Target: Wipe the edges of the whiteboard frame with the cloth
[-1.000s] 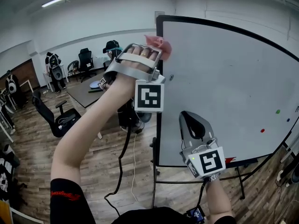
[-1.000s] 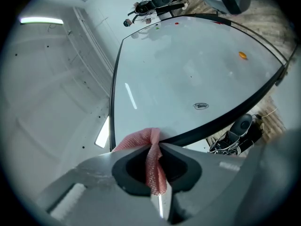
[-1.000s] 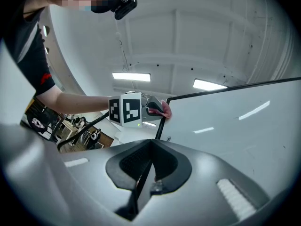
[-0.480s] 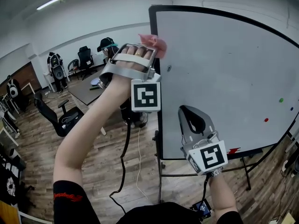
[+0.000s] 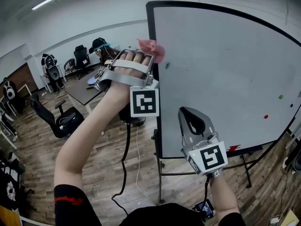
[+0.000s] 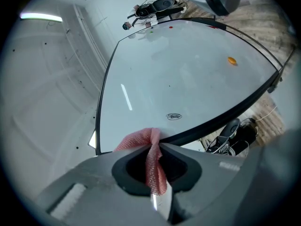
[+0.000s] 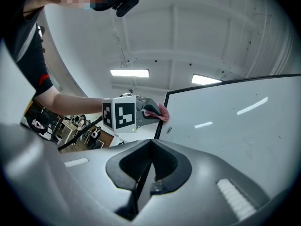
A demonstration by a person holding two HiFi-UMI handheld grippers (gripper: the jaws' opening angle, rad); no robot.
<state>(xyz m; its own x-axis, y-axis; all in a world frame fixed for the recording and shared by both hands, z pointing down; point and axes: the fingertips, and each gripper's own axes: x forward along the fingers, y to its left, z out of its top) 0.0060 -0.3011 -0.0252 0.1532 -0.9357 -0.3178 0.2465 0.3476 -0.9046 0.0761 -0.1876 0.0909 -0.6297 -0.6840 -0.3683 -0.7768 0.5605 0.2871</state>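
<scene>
The whiteboard stands on the right, its black frame running down the left edge. My left gripper is raised to the upper part of that edge, shut on a pink cloth that rests against the frame. In the left gripper view the cloth hangs pinched between the jaws of the left gripper, its free end against the frame. My right gripper hovers lower, in front of the board's lower left area, shut with nothing in it. The right gripper view shows the right gripper, and beyond it the left gripper with the cloth.
Small green and red magnets dot the board's right side. The board's stand legs rest on the wooden floor, with a cable trailing below my left arm. Office chairs and a desk fill the room at left.
My left gripper has slid the cloth a little way down the frame's left edge from the top corner. The right gripper has kept its place.
</scene>
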